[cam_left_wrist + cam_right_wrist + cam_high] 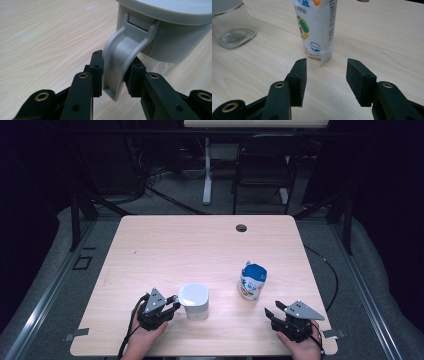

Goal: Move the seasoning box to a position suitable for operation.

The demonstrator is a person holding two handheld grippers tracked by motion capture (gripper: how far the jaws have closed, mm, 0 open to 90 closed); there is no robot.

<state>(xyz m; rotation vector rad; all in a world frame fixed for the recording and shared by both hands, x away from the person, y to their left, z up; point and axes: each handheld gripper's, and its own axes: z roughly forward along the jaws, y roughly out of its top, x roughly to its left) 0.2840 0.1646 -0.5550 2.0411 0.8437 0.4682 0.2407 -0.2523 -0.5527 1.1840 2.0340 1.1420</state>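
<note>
Pale wood-grain table [150, 245], rectangular, one round cable hole [241, 228] near its far edge.

Item 1: pitcher [194, 301], clear body with grey lid and grey handle [120, 62], upright at near centre-left of the table. It appears empty.

Item 2: drink pouch [252, 281], white with blue top and printed fruit marks, upright to the right of the pitcher, apart from it.

Item 3: left gripper [167, 310], held in the person's left hand [142, 335] at the near left. Jaws closed on the pitcher handle, one pad on each flat side, about mid-height on the handle's curve.

Item 4: right gripper [272, 312], held in the right hand [305, 345] at the near right. Jaws spread wide and holding nothing, pointed at the pouch, which stands just beyond the fingertips and centred in the gap.

Handling note, as judged: the likely step is taking the pouch while the pitcher is held steady. The pouch is soft and will buckle, so the right jaws should advance level, straddle the lower body rather than the side seam fin, and close gently. The left grip should stay square on the handle, since a clamp on a curved handle lets the pitcher swing if lifted.
</note>
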